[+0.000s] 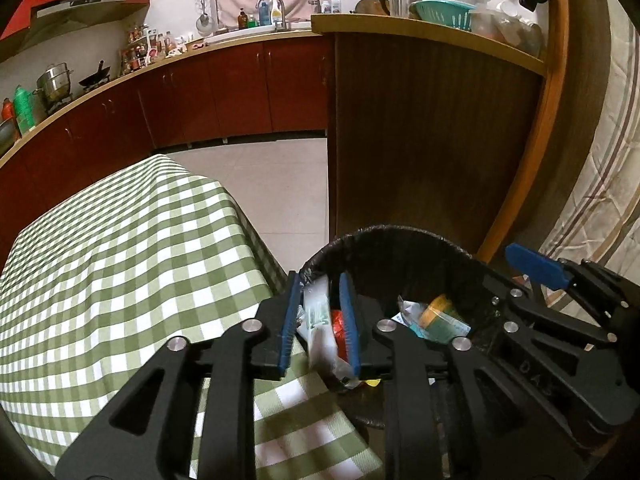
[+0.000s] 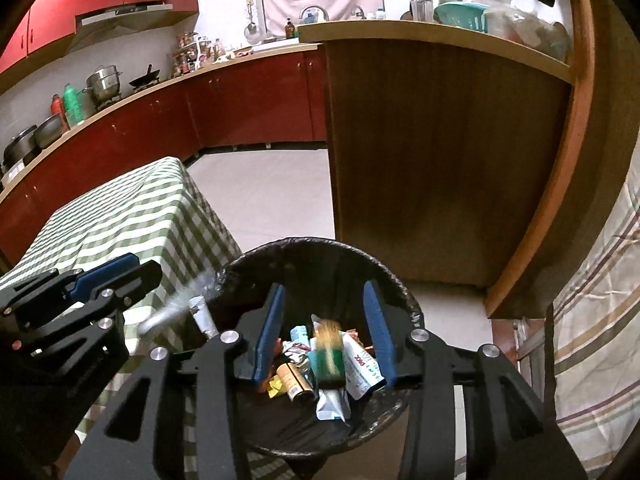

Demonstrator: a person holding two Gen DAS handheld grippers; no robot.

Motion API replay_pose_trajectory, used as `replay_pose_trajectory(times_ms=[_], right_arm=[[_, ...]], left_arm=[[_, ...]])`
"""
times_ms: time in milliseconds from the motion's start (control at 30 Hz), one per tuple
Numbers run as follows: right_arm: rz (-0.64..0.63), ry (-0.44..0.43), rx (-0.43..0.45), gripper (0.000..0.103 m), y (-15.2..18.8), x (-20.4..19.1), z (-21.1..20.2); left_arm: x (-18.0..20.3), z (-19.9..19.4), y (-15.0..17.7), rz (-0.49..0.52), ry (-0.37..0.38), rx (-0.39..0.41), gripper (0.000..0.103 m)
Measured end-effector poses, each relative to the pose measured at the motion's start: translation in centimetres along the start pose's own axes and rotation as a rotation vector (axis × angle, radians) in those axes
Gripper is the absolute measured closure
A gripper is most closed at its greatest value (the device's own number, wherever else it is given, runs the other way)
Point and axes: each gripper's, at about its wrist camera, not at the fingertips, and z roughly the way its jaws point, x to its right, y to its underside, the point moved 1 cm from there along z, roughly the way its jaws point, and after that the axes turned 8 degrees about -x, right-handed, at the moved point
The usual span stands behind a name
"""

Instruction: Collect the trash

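Trash (image 2: 320, 364), crumpled wrappers and cartons, heaps in the black-lined bin (image 2: 404, 304) beside the checked table (image 1: 120, 260); right gripper (image 2: 324, 336) hangs parted above it, a blurred green-and-tan packet (image 2: 328, 354) loose between. Left gripper (image 1: 320, 320) stands slightly open at the rim, a blurred white wrapper (image 1: 320, 332) between, grip unclear.

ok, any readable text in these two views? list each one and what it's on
"DAS": faint raised letters on the black frame of the right gripper, seen in the left wrist view.
White packet in the bin: dark print, upside down and blurred, not readable.
Other wrappers in the bin: print too blurred.
Bottles by the sink: labels too small.
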Motion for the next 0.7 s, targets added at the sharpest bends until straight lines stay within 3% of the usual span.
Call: replay_pose_trajectory(times_ms=[67, 367, 700], right_arm=[[0.002, 0.003, 0.002, 0.062, 0.0, 0.1, -0.1], [0.004, 0.017, 0.015, 0.061, -0.1, 0.2, -0.6], [-0.014, 0.037, 0.058, 0.051, 0.5, -1.1, -3.5]], left_arm=[[0.0, 0.0, 0.0, -0.008, 0.000, 0.002, 0.065], [-0.9, -0.8, 0.3, -0.027, -0.006, 0.012, 0.058], [-2.4, -4.0, 2.2, -0.067, -0.019, 0.034, 0.050]])
